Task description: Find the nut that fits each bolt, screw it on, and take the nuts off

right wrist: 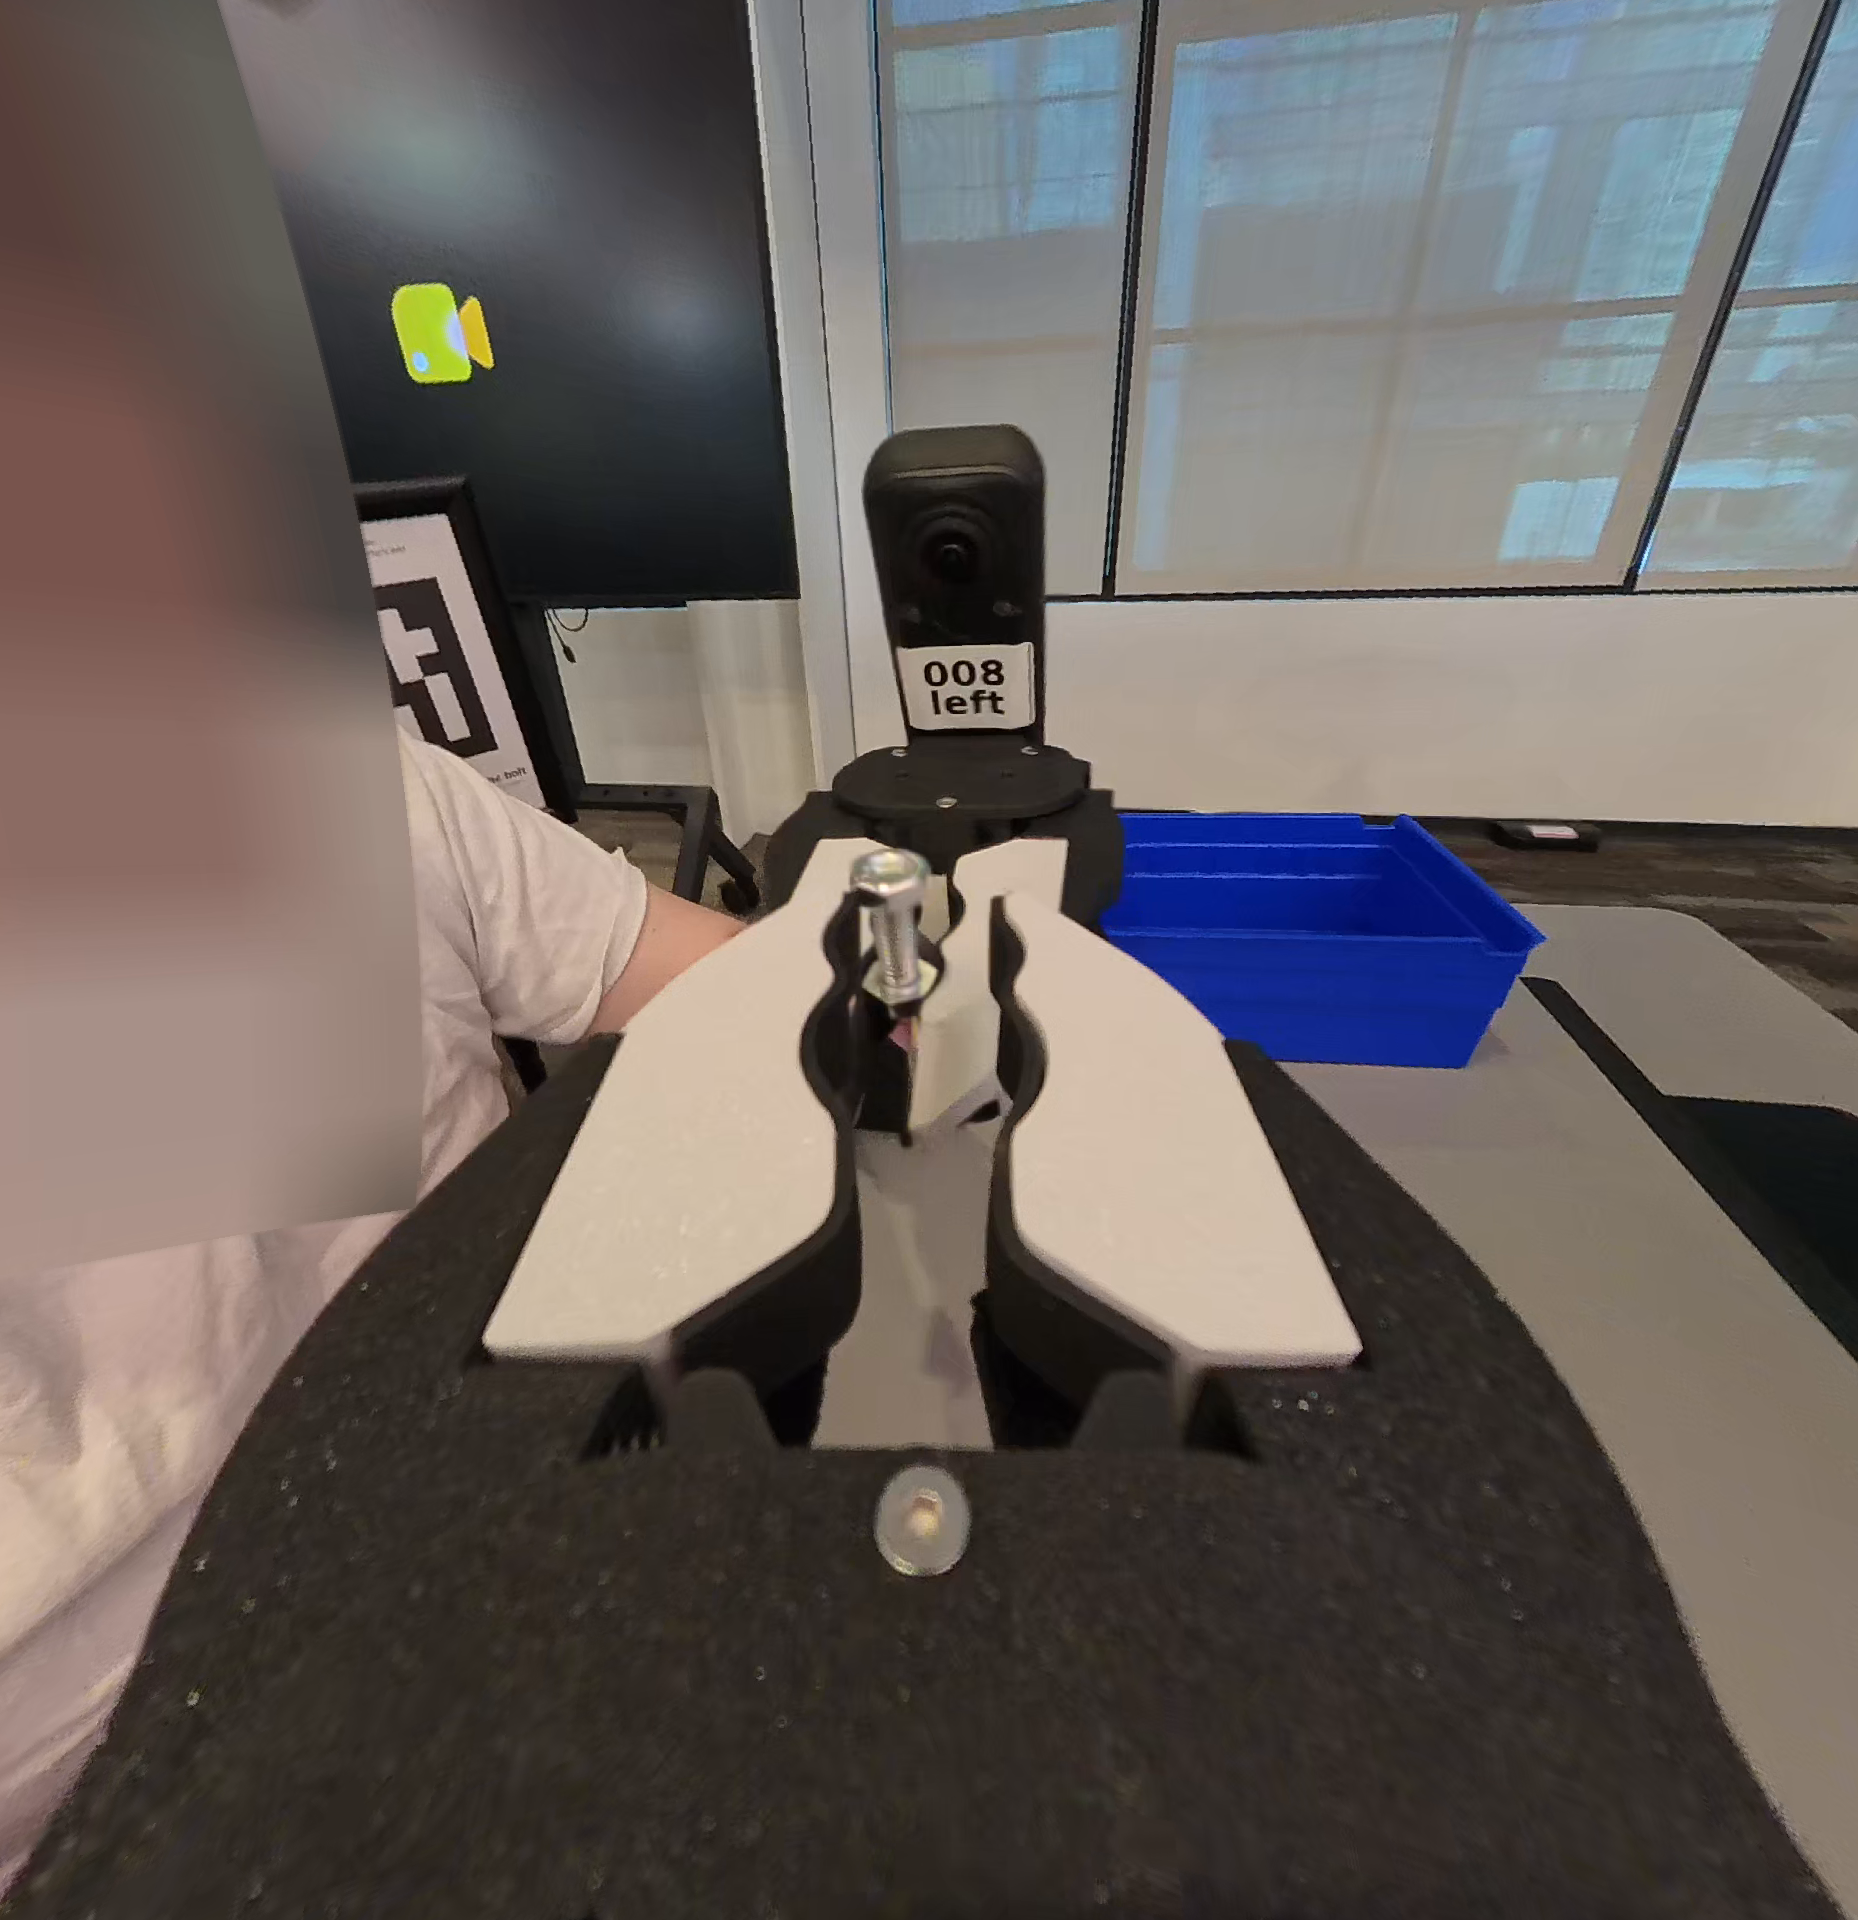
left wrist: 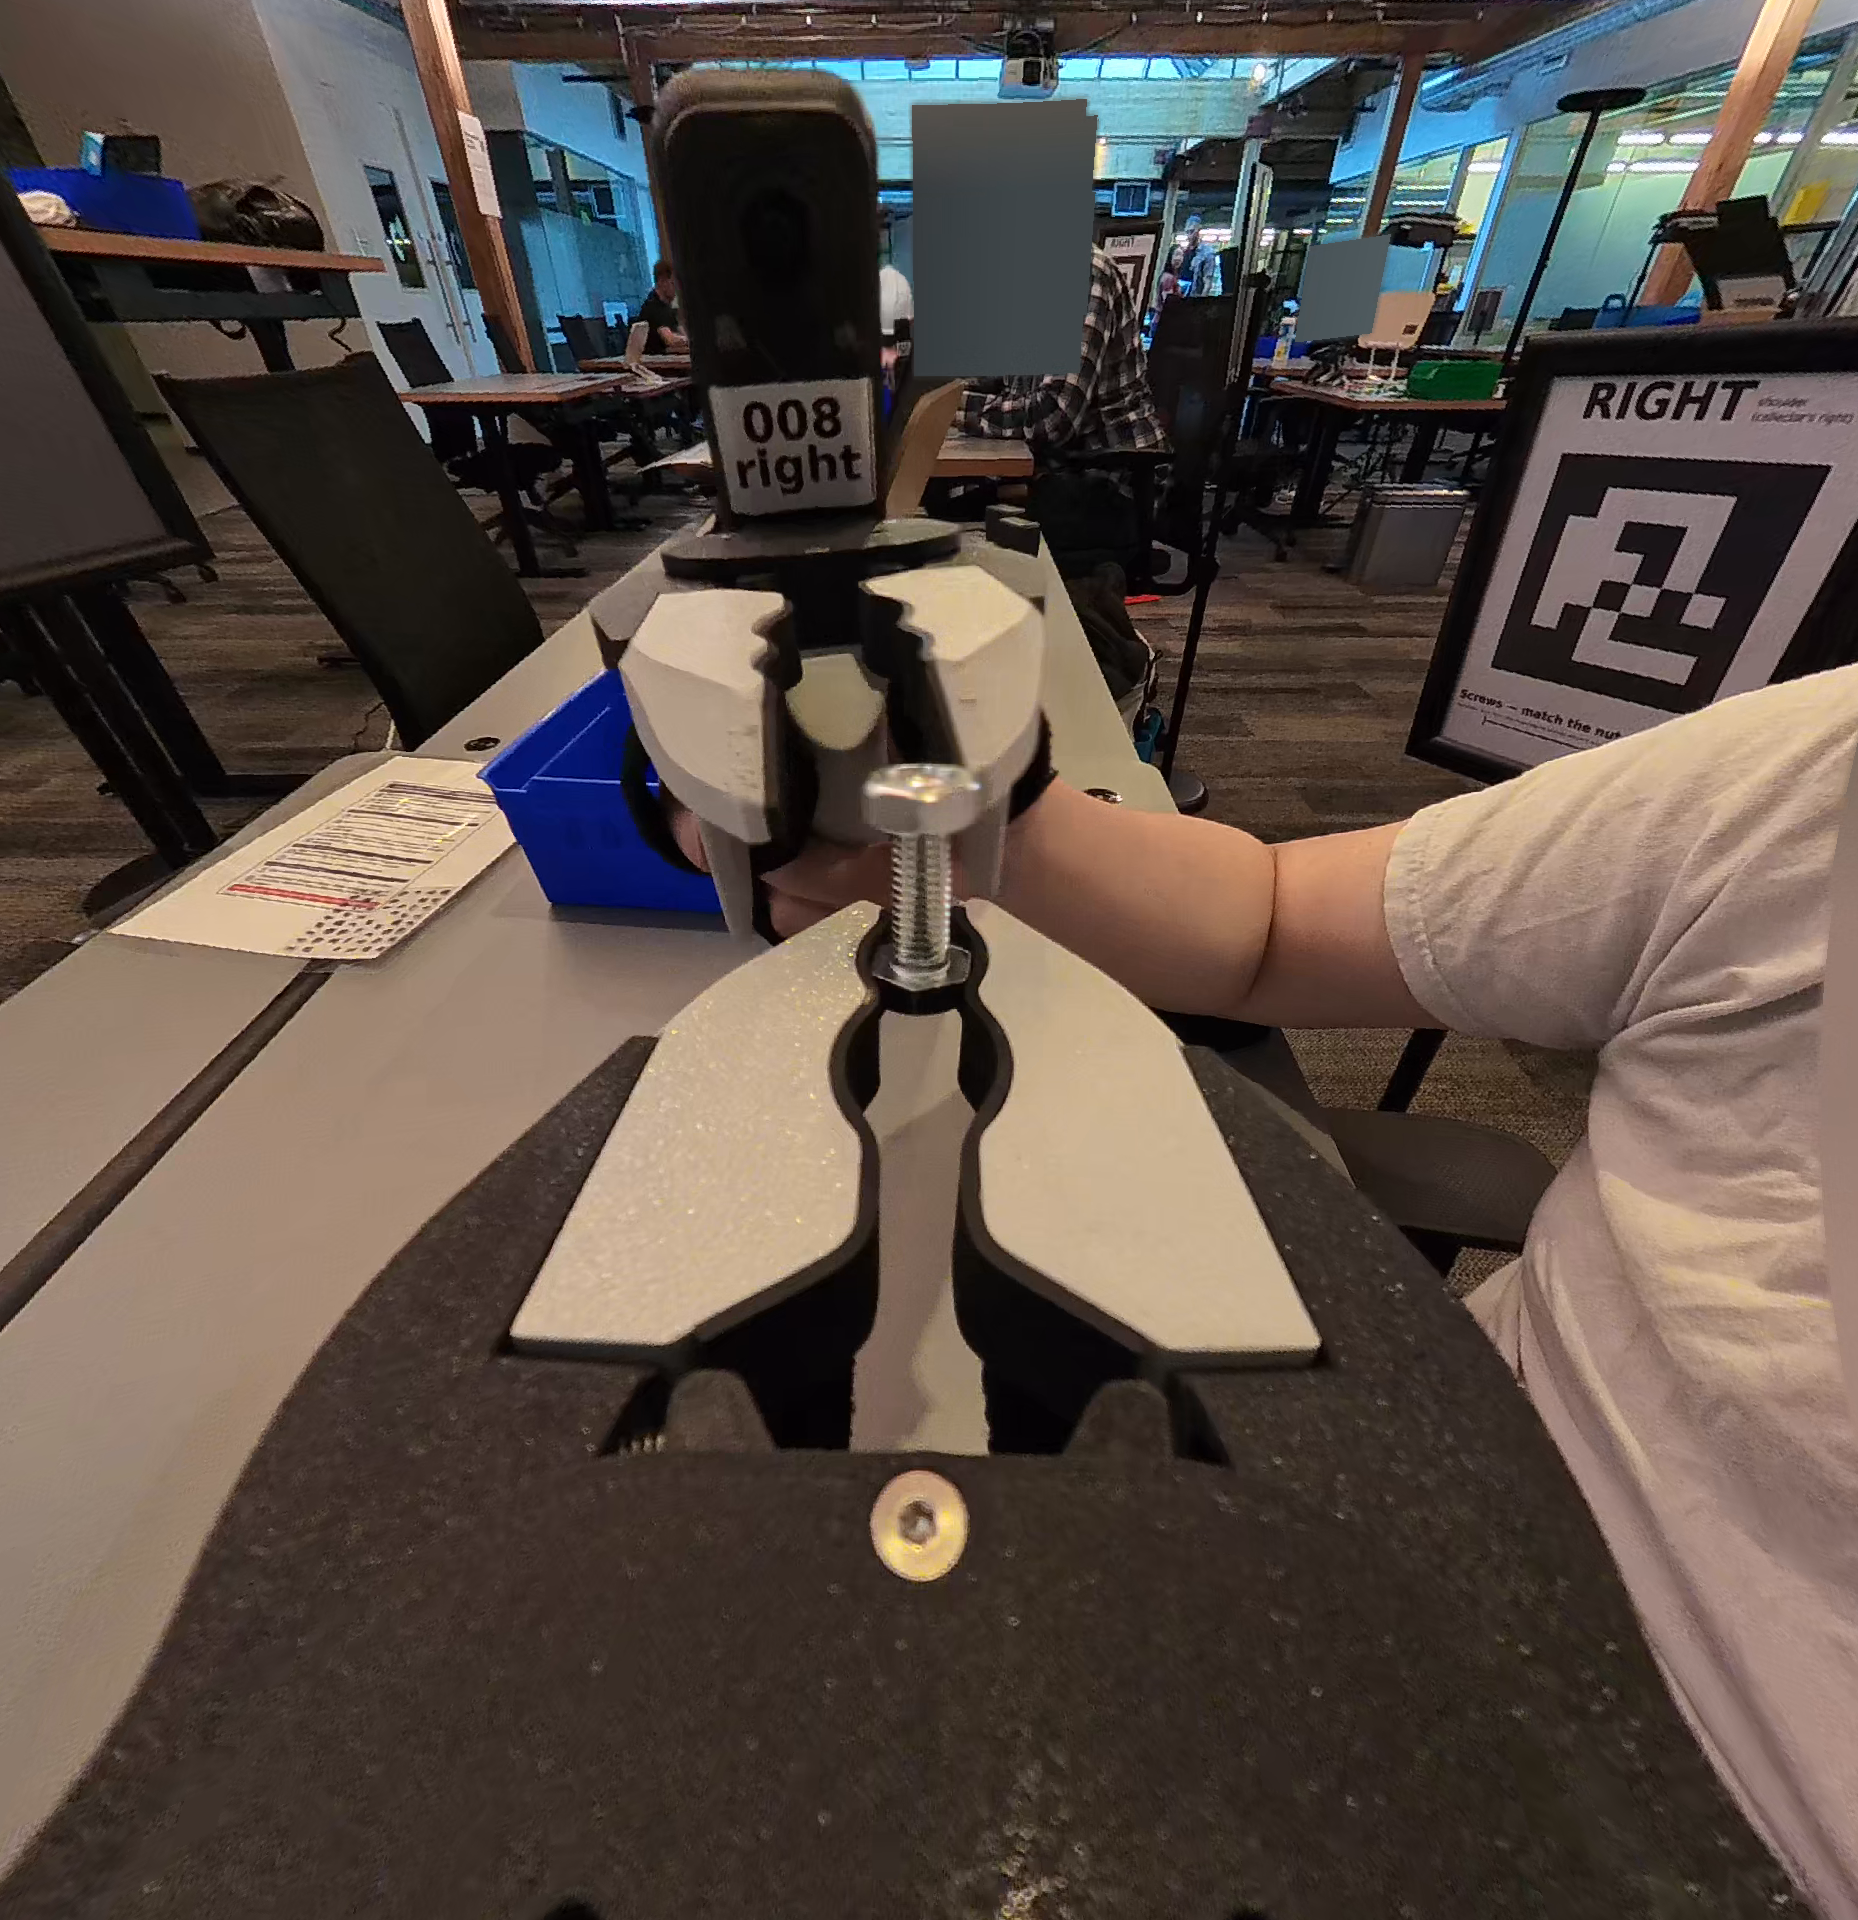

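Your left gripper has its fingers pinched in on a silver nut at the very tips, and a silver bolt stands upright out of that nut, head on top, threads showing between head and nut. The pair is held up in the air above the grey bench, between your two grippers.

Your right gripper faces the left one head-on. In its own view the fingers stand a narrow way apart with the bolt and nut just inside the left finger's tip; seen from the left wrist, its tips sit behind the bolt with a gap between them. You cannot tell from either view whether it touches the bolt, and nothing shows it gripping.

A blue bin sits on the bench behind the left gripper, well apart from the bolt. A printed sheet lies flat beside the bin. A framed marker sign stands at your right shoulder.
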Demonstrator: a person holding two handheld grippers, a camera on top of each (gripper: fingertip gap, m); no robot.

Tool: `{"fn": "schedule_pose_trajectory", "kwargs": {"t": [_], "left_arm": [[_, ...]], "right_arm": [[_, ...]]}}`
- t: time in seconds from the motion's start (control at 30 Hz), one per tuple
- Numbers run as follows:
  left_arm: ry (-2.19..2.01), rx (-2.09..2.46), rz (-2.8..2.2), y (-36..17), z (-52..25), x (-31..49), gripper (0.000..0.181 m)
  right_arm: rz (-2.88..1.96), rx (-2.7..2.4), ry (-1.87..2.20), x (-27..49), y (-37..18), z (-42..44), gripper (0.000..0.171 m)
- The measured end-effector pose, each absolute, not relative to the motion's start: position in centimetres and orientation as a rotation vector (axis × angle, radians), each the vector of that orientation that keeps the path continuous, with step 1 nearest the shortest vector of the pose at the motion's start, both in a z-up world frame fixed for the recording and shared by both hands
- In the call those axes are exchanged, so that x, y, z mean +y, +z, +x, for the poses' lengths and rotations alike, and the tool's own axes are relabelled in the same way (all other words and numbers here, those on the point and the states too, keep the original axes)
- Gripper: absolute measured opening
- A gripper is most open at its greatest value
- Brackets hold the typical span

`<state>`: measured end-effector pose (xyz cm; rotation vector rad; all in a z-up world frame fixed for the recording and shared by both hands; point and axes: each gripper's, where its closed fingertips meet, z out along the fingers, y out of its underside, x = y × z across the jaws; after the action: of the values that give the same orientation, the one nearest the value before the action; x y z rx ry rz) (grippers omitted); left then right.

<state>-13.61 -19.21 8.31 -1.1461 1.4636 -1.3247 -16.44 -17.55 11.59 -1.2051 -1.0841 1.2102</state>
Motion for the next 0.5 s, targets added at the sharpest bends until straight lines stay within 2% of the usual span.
{"fn": "schedule_pose_trajectory", "kwargs": {"t": [0.03,0.4,0.5], "left_arm": [[-1.329,1.463,-1.144,8.4,-13.7,-19.2,0.009],[-1.325,1.471,-1.137,8.3,-13.6,-19.4,0.009],[-1.324,1.468,-1.131,8.6,-13.7,-19.5,0.009]], "right_arm": [[-1.211,-1.062,1.21,-17.2,11.7,-16.1,0.019],[-1.194,-1.107,1.206,-17.9,11.5,-16.7,0.022],[-1.199,-1.045,1.228,-17.0,11.8,-15.7,0.018]]}}
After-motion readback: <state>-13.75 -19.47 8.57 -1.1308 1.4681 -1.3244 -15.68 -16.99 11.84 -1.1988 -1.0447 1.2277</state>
